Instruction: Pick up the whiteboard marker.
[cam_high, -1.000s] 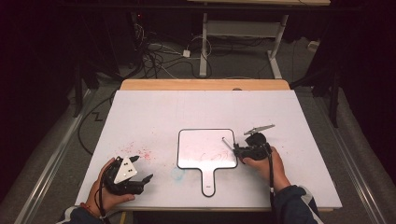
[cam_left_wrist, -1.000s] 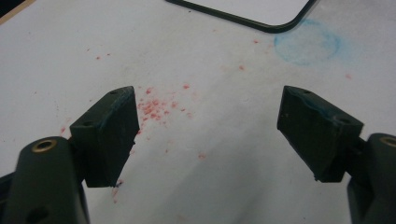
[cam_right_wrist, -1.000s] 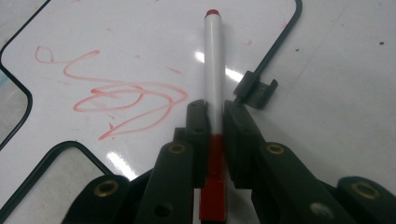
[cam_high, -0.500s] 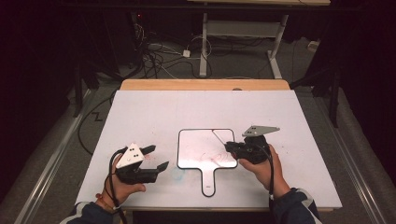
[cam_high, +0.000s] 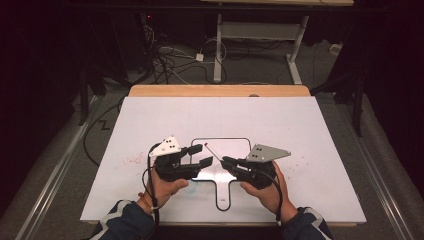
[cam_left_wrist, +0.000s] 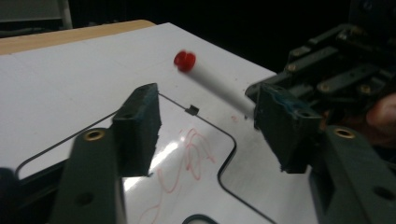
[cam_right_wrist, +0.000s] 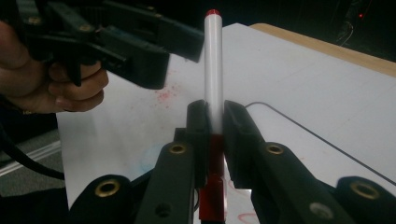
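A white marker with a red end (cam_high: 212, 150) is clamped in my right gripper (cam_high: 225, 161), which is shut on its lower part; in the right gripper view the marker (cam_right_wrist: 214, 70) rises straight out of the jaws. My left gripper (cam_high: 202, 155) faces it from the left. Its jaws have just been closing and still stand apart with nothing between the pads. In the left gripper view the marker's red end (cam_left_wrist: 185, 60) hovers just beyond the left gripper (cam_left_wrist: 208, 107). Both are held above a small handled whiteboard (cam_high: 230, 149) with a red scribble (cam_left_wrist: 189, 156).
The whiteboard lies on a large white tabletop (cam_high: 150, 120) with faint red smudges (cam_high: 135, 160) at the left. A wooden strip (cam_high: 220, 90) runs along the far edge. Cables and desk legs lie on the floor beyond.
Both hands have risen and moved toward each other over the whiteboard. The left gripper's jaws are narrower than before. The right gripper keeps the marker, now pointed at the left gripper.
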